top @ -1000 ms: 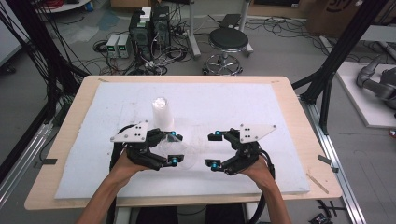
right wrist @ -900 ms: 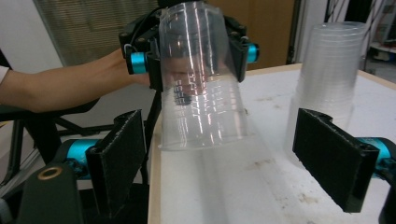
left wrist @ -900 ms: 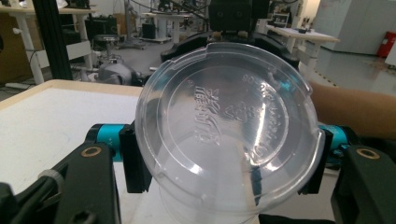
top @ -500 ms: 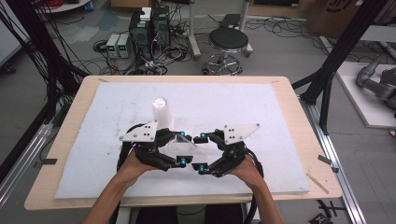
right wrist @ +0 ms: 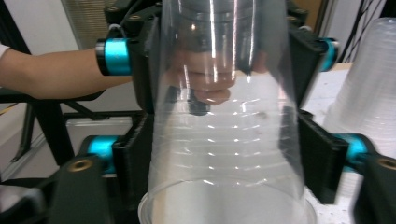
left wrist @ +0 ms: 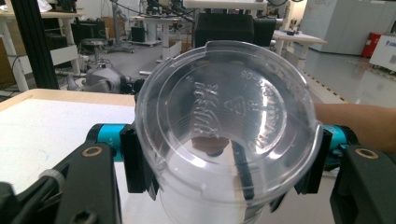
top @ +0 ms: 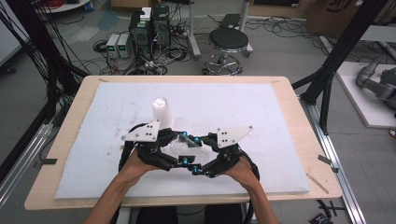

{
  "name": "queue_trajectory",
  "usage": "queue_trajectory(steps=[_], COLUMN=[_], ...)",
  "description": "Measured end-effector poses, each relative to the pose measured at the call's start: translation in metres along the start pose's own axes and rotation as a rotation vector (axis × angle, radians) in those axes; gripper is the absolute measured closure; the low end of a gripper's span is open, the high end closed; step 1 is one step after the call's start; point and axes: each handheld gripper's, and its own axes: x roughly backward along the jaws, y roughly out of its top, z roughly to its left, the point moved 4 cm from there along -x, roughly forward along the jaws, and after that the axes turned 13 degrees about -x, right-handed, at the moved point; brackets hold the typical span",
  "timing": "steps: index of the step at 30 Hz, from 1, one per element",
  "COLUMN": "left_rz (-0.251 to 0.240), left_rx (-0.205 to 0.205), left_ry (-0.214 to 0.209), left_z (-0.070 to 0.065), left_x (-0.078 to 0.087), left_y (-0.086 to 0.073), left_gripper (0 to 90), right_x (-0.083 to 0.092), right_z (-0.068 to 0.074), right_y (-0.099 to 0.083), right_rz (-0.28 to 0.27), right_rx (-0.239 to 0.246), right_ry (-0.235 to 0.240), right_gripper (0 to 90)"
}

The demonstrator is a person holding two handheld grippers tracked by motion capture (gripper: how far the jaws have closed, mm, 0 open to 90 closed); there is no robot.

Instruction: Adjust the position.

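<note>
You held one clear cup (top: 183, 143) between your two grippers, above the white mat (top: 261, 112). The left gripper (top: 175, 148) was clamped on its base end. The right gripper (top: 198, 154) had just been closing, jaws pressing its sides. A cup stack (top: 161, 112) stood just behind; how many cups it held was unclear.
</note>
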Motion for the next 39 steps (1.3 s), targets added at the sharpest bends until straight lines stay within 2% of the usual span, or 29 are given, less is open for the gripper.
queue_trajectory(steps=[5, 6, 8, 9, 12, 16, 18, 19, 21, 24, 25, 26, 27, 29, 31, 32, 33, 34, 35, 36, 37, 38, 39], left_rz=[-0.001, -0.001, -0.020, -0.020, -0.024, 0.000, 0.035, 0.067, 0.165, 0.288, 0.288, 0.387, 0.439, 0.513, 0.596, 0.628, 0.628, 0.658, 0.700, 0.745, 0.745, 0.777, 0.788], left_rx=[0.003, 0.006, 0.022, 0.022, 0.029, 0.036, 0.034, 0.022, -0.010, -0.009, -0.009, -0.013, -0.022, -0.032, -0.025, -0.018, -0.018, -0.013, -0.009, -0.007, -0.007, -0.005, -0.006], left_ry=[0.002, 0.010, 0.005, 0.005, 0.001, 0.003, 0.006, 0.010, 0.022, 0.012, 0.012, -0.017, -0.040, -0.073, -0.101, -0.109, -0.109, -0.115, -0.130, -0.137, -0.137, -0.145, -0.143], left_z=[0.000, 0.001, 0.001, 0.001, 0.000, 0.000, -0.001, -0.001, 0.000, 0.003, 0.003, 0.003, 0.003, 0.001, 0.001, 0.001, 0.001, 0.001, 0.002, 0.003, 0.003, 0.003, 0.003], left_x=[0.000, 0.000, -0.001, -0.001, 0.003, 0.005, 0.009, 0.011, 0.015, 0.020, 0.020, 0.023, 0.024, 0.025, 0.026, 0.026, 0.026, 0.027, 0.027, 0.026, 0.026, 0.026, 0.026], left_y=[-0.001, -0.001, -0.001, -0.001, -0.001, -0.002, -0.003, -0.003, -0.004, -0.002, -0.002, 0.000, 0.001, 0.002, 0.005, 0.006, 0.006, 0.007, 0.009, 0.011, 0.011, 0.013, 0.013], left_gripper=[34.9, 30.1, 10.4, 3.3, 2.4, 2.4, 2.4, 2.4, 2.4, 2.4, 2.4, 2.4, 2.4, 2.4, 2.4, 2.4, 2.4, 2.4, 2.4, 2.4, 2.4, 2.4, 2.4], right_x=[0.002, 0.002, 0.002, 0.003, 0.005, 0.006, 0.007, 0.008, 0.011, 0.015, 0.016, 0.016, 0.016, 0.016, 0.016, 0.016, 0.016, 0.016, 0.014, 0.014, 0.014, 0.013, 0.013], right_z=[-0.001, -0.001, -0.001, -0.001, -0.002, -0.003, -0.003, -0.004, -0.004, -0.003, -0.003, -0.001, 0.000, 0.002, 0.004, 0.004, 0.004, 0.005, 0.006, 0.006, 0.006, 0.006, 0.006], right_y=[0.000, 0.000, -0.001, -0.001, -0.002, -0.002, -0.001, 0.000, 0.003, 0.011, 0.013, 0.016, 0.018, 0.021, 0.023, 0.025, 0.025, 0.027, 0.030, 0.031, 0.031, 0.033, 0.033], right_rz=[-0.001, -0.004, -0.001, 0.001, 0.002, -0.002, 0.008, 0.024, 0.064, 0.128, 0.168, 0.205, 0.243, 0.321, 0.393, 0.426, 0.426, 0.458, 0.533, 0.558, 0.558, 0.613, 0.637], right_rx=[0.008, 0.009, 0.006, 0.005, 0.000, -0.004, -0.001, 0.005, -0.009, -0.012, -0.006, -0.005, 0.003, 0.011, 0.025, 0.028, 0.028, 0.029, 0.031, 0.032, 0.032, 0.039, 0.031], right_ry=[-0.011, -0.012, -0.012, -0.013, -0.017, -0.026, -0.029, -0.036, -0.050, -0.051, -0.051, -0.055, -0.057, -0.061, -0.055, -0.052, -0.052, -0.057, -0.069, -0.075, -0.075, -0.089, -0.098], right_gripper=[32.8, 32.8, 33.1, 33.1, 33.4, 33.4, 33.6, 33.9, 34.2, 34.3, 34.3, 34.3, 34.4, 34.5, 34.8, 34.9, 34.9, 34.9, 35.2, 35.3, 35.3, 35.3, 35.3])
